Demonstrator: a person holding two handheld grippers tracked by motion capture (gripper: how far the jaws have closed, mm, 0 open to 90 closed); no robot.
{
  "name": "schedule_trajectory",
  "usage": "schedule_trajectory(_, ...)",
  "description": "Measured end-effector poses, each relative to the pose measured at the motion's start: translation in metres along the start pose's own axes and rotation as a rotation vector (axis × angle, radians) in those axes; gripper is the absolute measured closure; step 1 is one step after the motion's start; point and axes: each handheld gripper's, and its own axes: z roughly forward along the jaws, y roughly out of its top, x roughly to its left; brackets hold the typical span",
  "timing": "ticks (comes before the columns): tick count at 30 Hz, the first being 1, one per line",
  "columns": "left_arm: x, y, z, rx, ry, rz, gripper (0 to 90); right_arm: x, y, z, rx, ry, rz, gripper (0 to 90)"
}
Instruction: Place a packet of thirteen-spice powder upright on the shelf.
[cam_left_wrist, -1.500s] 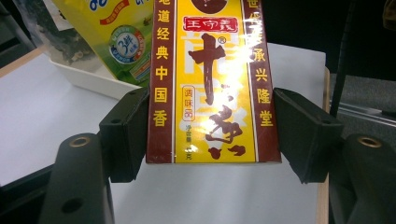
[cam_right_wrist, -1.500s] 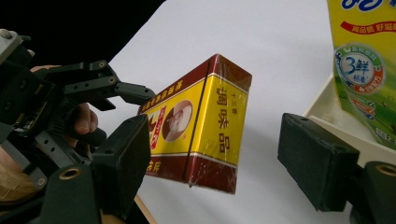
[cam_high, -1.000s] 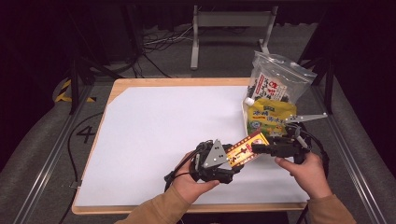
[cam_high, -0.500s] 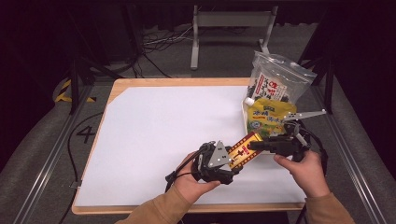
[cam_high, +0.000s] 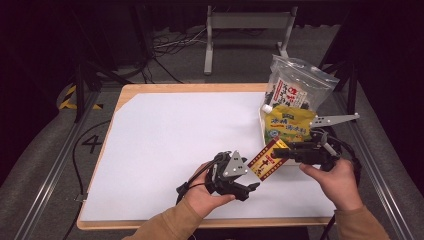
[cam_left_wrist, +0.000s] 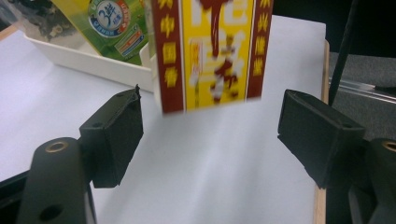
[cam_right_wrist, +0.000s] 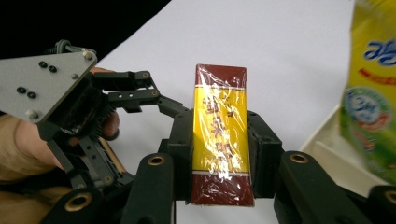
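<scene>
A red and yellow wrapped packet (cam_high: 266, 160) hangs just above the white table sheet (cam_high: 175, 135) at the front right. My right gripper (cam_high: 276, 154) is shut on its right end. In the right gripper view both pads squeeze the packet (cam_right_wrist: 220, 135) at its middle, and the far end sticks out past my right gripper (cam_right_wrist: 220, 144). My left gripper (cam_high: 251, 184) sits just left of and nearer than the packet, open. In the left gripper view the packet (cam_left_wrist: 208, 51) hangs blurred beyond the wide gap of my left gripper (cam_left_wrist: 219, 135), touching neither jaw.
A white tray (cam_high: 262, 127) at the right edge holds a yellow-green pouch (cam_high: 290, 125) and a clear bag of dark snacks (cam_high: 296, 87). The wooden table edge (cam_high: 200, 222) runs along the front. A metal stand (cam_high: 247, 22) and cables lie beyond the table.
My left gripper has drawn back a little toward the near edge, away from the packet. The right gripper holds the packet in nearly the same place.
</scene>
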Motion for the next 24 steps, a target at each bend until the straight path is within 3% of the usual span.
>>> schedule_trajectory(8,0.01,-0.004,-0.01,0.01,0.011,-0.029,22.8,0.006,0.016,-0.019,0.01,-0.049,-0.116,68.1)
schedule_trajectory(17,0.019,-0.013,-0.021,0.018,0.033,-0.076,22.8,0.002,0.029,-0.026,0.05,-0.092,-0.234,68.1)
schedule_trajectory(24,0.028,-0.018,-0.031,0.011,0.055,-0.108,22.8,-0.002,0.037,-0.028,0.077,-0.127,-0.29,68.1)
